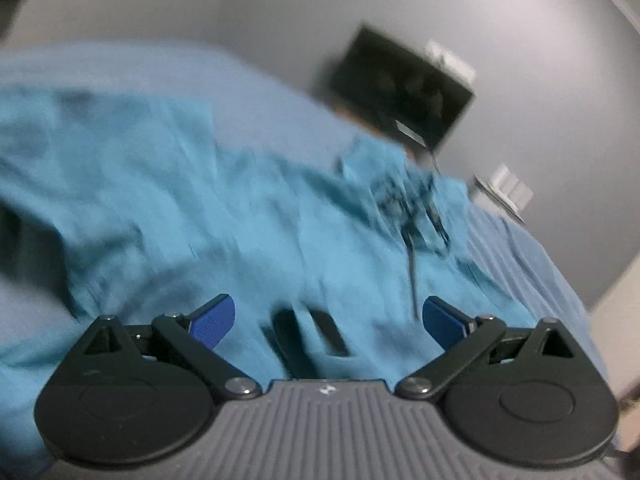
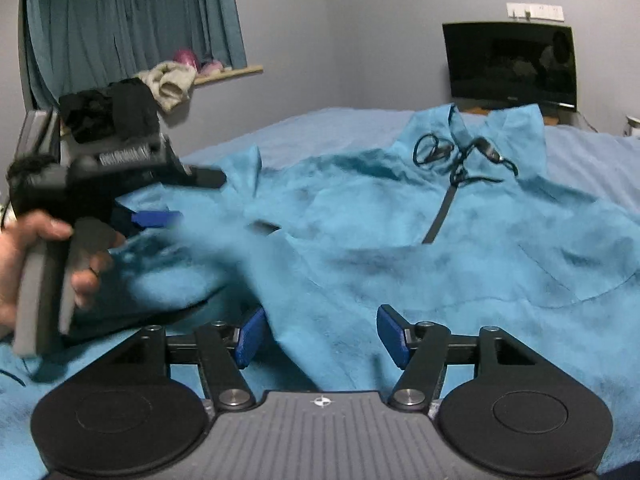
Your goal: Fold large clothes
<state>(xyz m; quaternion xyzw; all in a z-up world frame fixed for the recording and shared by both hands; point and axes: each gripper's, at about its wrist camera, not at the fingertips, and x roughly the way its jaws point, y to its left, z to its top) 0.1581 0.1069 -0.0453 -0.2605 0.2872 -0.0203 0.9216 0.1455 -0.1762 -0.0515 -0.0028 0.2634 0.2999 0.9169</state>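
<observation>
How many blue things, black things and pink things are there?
Blue: 3, the jacket, bed sheet and curtain.
Black: 2, the TV and clothes pile.
Pink: 2, the two things on the sill.
Total: 7.

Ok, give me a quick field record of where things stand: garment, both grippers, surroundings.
garment: blue jacket, spread on the bed, collar toward the far side, zipper partly open, black cord at the neck
left gripper: open, over the jacket, nothing between the fingers; view blurred
right gripper: open, over the near hem, holding nothing
left hand: on the left gripper's handle
background: TV, curtain
</observation>
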